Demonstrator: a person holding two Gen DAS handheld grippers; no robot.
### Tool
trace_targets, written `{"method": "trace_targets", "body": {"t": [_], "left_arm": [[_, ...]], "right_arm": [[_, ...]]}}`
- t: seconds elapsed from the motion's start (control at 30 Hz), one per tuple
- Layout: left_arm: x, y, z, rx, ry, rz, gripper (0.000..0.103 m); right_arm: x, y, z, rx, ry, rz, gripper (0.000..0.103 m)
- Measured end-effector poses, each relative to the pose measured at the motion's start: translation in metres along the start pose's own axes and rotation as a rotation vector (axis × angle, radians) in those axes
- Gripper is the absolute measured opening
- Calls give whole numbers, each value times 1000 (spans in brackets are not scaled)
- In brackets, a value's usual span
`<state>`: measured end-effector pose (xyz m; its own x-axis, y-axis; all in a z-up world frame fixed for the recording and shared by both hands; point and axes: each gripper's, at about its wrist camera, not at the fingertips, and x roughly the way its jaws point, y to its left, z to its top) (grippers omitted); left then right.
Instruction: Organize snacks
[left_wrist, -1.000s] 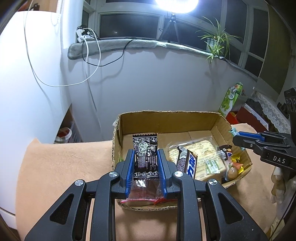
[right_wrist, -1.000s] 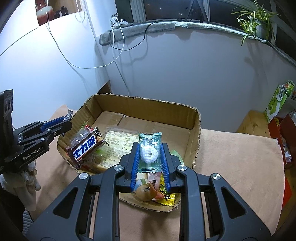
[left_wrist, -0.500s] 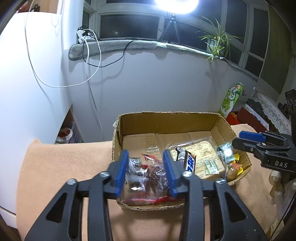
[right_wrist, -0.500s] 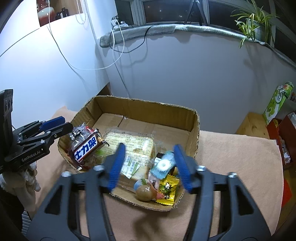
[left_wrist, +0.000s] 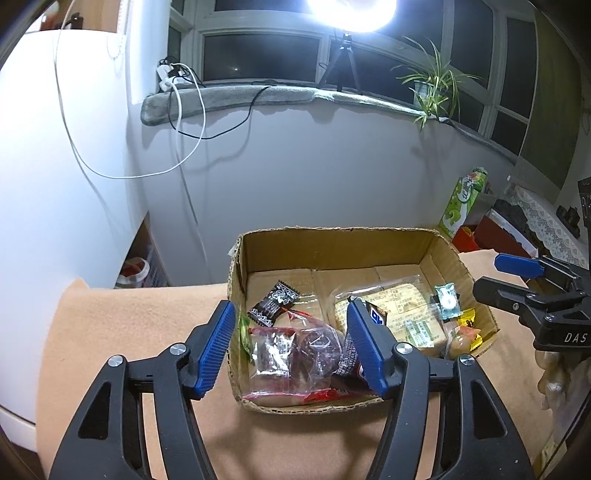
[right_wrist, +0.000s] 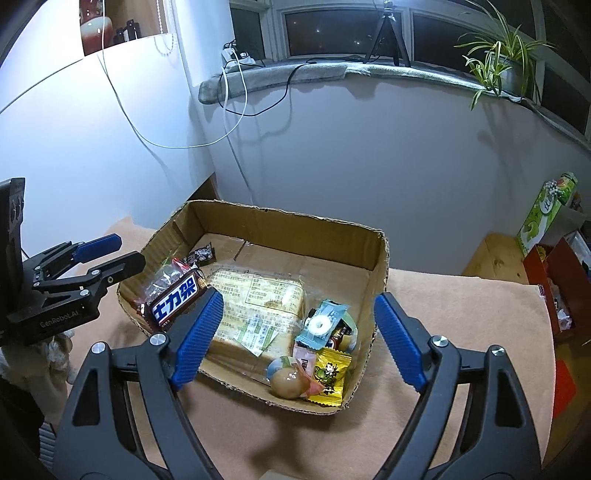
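Note:
An open cardboard box of snacks rests on a tan cloth. My left gripper hovers over its near left corner, jaws opening, nothing between the pads. Below it a black patterned packet lies on the box floor beside clear red-edged bags. My right gripper, also opening and empty, hangs over the right end. There a teal packet with a white ring candy lies on small sweets, next to a yellow sachet and a round brownish sweet. A Snickers bar and bread pack fill the middle.
The tan cloth covers the table around the box. A white wall with hanging cables stands behind. A green carton and red bins are off to the right. The sill holds a potted plant.
Both grippers have opened. The black packet dropped from the left jaws into the box, and the teal ring-candy packet dropped from the right jaws onto the sweets at the right end.

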<state>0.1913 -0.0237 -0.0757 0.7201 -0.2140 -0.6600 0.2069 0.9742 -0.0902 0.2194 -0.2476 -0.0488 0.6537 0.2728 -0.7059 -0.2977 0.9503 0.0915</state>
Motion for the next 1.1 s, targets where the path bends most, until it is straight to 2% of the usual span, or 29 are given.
{"method": "trace_targets", "body": {"t": [0.57, 1.1], "left_arm": [[-12, -5, -1, 1, -13, -6, 63], [-37, -9, -11, -31, -48, -17, 64]], "right_arm": [[-15, 4, -6, 1, -20, -13, 87], [-43, 15, -21, 16, -77, -49, 87]]}}
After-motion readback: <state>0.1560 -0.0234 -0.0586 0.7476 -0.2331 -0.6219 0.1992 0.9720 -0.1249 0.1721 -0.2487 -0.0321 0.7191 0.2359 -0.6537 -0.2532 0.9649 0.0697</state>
